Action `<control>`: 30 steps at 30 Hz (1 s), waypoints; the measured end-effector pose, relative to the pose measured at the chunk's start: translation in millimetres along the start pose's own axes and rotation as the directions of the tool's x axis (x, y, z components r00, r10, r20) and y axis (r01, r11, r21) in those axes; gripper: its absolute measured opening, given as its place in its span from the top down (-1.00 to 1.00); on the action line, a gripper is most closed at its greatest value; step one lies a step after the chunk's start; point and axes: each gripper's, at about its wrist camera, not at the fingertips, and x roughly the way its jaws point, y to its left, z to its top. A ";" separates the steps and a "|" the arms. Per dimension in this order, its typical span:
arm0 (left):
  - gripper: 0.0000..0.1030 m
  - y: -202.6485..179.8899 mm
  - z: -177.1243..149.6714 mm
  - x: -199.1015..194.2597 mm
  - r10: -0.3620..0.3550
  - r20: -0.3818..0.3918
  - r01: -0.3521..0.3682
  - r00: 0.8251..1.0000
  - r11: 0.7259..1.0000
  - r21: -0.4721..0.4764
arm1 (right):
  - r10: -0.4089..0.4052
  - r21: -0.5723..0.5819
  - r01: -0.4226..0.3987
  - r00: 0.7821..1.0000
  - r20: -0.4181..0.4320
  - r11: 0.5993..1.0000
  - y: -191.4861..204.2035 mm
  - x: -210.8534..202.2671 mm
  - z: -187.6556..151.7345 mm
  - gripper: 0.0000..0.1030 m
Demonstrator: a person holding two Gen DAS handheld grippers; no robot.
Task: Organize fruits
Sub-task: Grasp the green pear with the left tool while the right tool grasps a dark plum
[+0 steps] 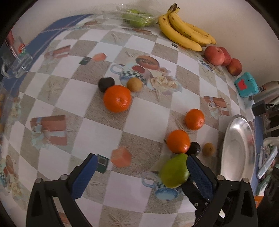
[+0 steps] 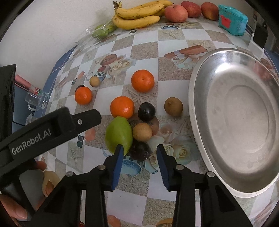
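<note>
Loose fruit lies on the patterned tablecloth: oranges (image 2: 142, 83) (image 2: 122, 107) (image 2: 83, 95), dark plums (image 2: 146, 111), small brown fruits (image 2: 173, 106) (image 2: 142, 131) and a green pear (image 2: 119, 134). My right gripper (image 2: 138, 157) is open, its jaws on either side of a dark plum (image 2: 139, 151), not closed on it. My left gripper (image 1: 142, 171) is open; the green pear (image 1: 174, 170) rests against its right finger (image 1: 198, 174). The left gripper's body (image 2: 52, 127) shows in the right wrist view. A steel bowl (image 2: 235, 118) stands empty at the right.
Bananas (image 2: 137, 15), red apples (image 2: 176, 13), and bagged green fruit (image 2: 102, 29) line the back wall. A teal box (image 2: 232, 19) sits at back right. A glass mug (image 1: 15, 59) stands at the left edge. The bowl (image 1: 238, 148) also shows in the left wrist view.
</note>
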 end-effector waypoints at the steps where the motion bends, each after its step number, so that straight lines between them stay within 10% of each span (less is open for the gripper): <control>1: -0.98 -1.6 -0.6 0.7 -0.012 -0.007 0.012 1.000 1.000 0.002 | -0.003 0.001 0.003 1.000 0.000 1.000 -0.3 -0.4 0.0 0.28; 30: 0.15 -38.6 -16.2 14.8 -0.102 -0.117 0.116 0.988 0.986 0.118 | -0.038 0.000 0.038 0.999 -0.016 0.999 -0.7 -5.1 -2.0 0.28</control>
